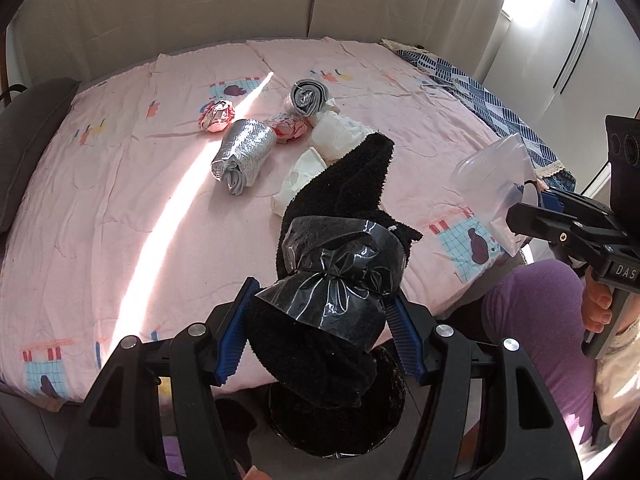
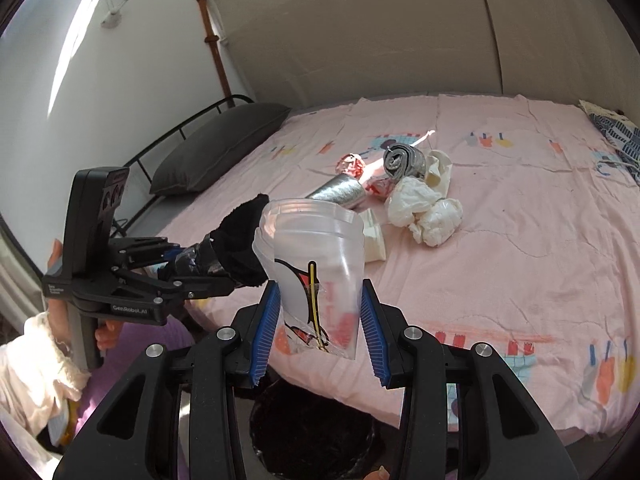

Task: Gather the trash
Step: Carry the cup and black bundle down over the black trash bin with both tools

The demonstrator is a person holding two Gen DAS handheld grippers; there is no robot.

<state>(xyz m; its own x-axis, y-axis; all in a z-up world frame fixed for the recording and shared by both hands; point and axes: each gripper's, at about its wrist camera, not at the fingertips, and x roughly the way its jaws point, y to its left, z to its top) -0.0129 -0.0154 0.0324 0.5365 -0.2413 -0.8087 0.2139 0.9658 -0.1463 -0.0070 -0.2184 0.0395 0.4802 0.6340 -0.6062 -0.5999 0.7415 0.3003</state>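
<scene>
My left gripper is shut on a black fuzzy roll wrapped in black plastic, held over the bed's near edge; it also shows in the right wrist view. My right gripper is shut on a crushed clear plastic cup, seen at the right in the left wrist view. On the pink bedsheet lie a silver foil roll, a grey roll, red-and-white crumpled wrappers and white crumpled paper. A dark bin sits on the floor below both grippers.
A grey pillow lies at the bed's head by a metal frame. A blue patterned blanket lies along the far right side of the bed. The person's purple-clad leg is beside the bed edge. Beige curtains hang behind.
</scene>
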